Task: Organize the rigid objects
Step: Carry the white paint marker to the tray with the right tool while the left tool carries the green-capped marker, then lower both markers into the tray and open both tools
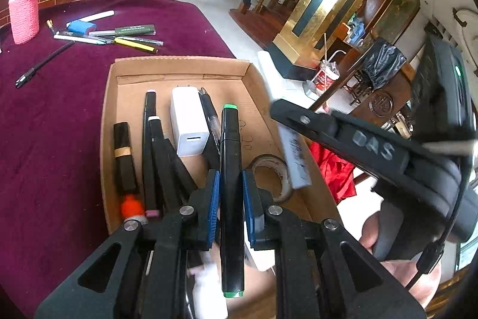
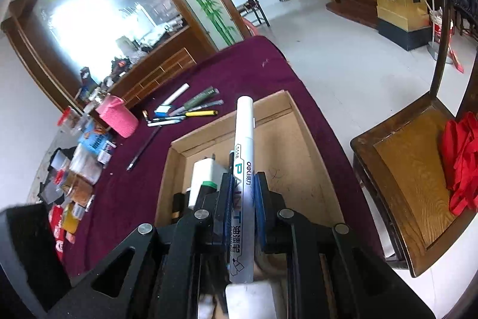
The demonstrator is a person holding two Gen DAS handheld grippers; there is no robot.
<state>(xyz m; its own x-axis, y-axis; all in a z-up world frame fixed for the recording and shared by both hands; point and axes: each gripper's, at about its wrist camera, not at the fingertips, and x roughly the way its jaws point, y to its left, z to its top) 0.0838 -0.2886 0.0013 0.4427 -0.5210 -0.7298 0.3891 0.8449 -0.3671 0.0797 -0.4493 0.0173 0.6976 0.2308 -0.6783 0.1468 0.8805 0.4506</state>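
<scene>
On the far left of the maroon tablecloth point(image 1: 44, 139) stands a pink knitted holder point(image 1: 24, 17), and beside it lies a loose scatter of pens point(image 1: 119, 35) not yet put away, well apart from both grippers. Next comes the cardboard tray point(image 1: 179, 66), already holding a row of dark pens, a black tube with a gold band point(image 1: 124, 157), a white charger point(image 1: 189, 121) and, further right, a roll of tape point(image 1: 270, 175).

The left gripper point(image 1: 230, 196) hangs over the near end of the tray with a black marker with green caps point(image 1: 230, 169) between its blue pads point(image 1: 213, 199); the marker's long axis runs straight along the fingers, parallel to the pens already lying below. The pads sit close on either side of it, though a thin gap seems to show, so I cannot say for sure whether the grip is firm or easing off.

The right gripper point(image 2: 243, 199) is closed on a white paint marker point(image 2: 243, 169), held the same way — pointing forward along the fingers, over the open right part of the tray point(image 2: 233, 115). In the left view this marker appears just right of the tape.

My judgement is that both markers are about to be laid in. Each already lines up with the tray's length, so the move turns mainly on lowering — the black one into the slot between the charger and the tape, the white one onto the bare cardboard at right.
</scene>
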